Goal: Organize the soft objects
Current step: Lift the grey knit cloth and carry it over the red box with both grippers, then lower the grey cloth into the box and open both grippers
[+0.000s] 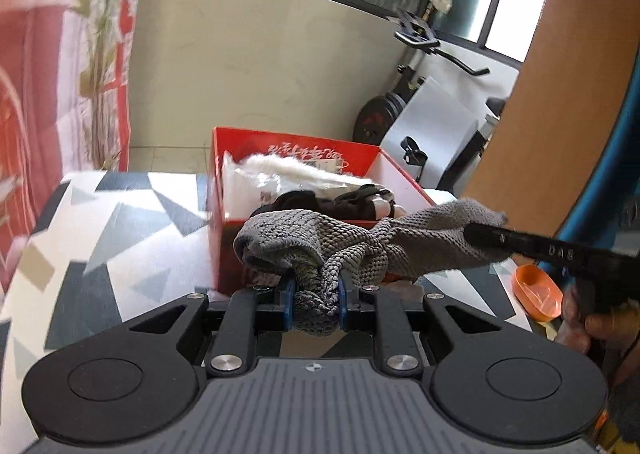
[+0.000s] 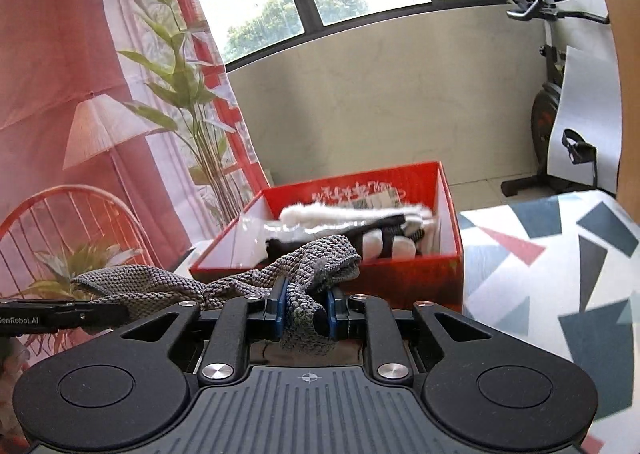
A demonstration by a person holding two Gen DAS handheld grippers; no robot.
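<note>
Clamped between the blue pads of the left gripper [image 1: 316,304] is one end of a grey knitted cloth [image 1: 360,250]; the other end is pinched shut in the right gripper [image 2: 305,312]. The cloth is held stretched between the two tools, its long axis running from side to side, clear of the patterned table [image 1: 120,230]. Just beyond it, straight ahead of both grippers, stands the red box [image 1: 296,151], already holding white and black soft items. Neither hand is judged markedly nearer.
</note>
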